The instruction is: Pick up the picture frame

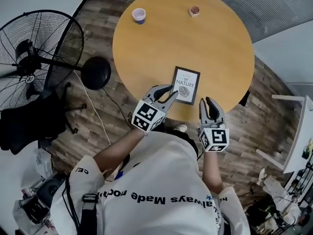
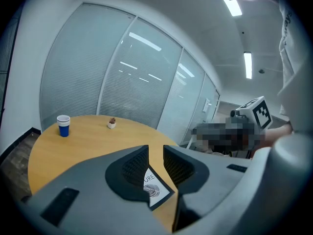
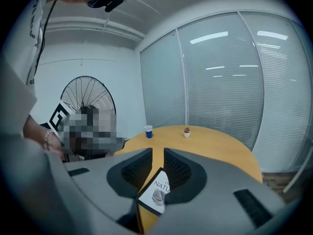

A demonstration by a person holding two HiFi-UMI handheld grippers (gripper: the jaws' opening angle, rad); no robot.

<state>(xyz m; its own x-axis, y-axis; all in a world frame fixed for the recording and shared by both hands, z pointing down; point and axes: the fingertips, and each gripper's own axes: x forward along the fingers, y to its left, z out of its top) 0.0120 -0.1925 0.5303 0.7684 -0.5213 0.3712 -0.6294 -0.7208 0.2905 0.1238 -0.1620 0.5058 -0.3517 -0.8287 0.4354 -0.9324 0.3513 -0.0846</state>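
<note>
Left claw (image 1: pixel 171 93): jaws narrowly apart, nothing gripped, just left of the picture frame (image 1: pixel 186 85). Right claw (image 1: pixel 208 102): same narrow gap, empty, just right of frame. Desk (image 1: pixel 161 38): round, wooden, frame flat on it. Cup (image 1: pixel 139 15): well beyond frame.

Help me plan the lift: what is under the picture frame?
The picture frame lies flat on the round wooden table, near the edge closest to the person. Only bare tabletop shows around it; anything directly beneath is covered by the frame itself.
</note>
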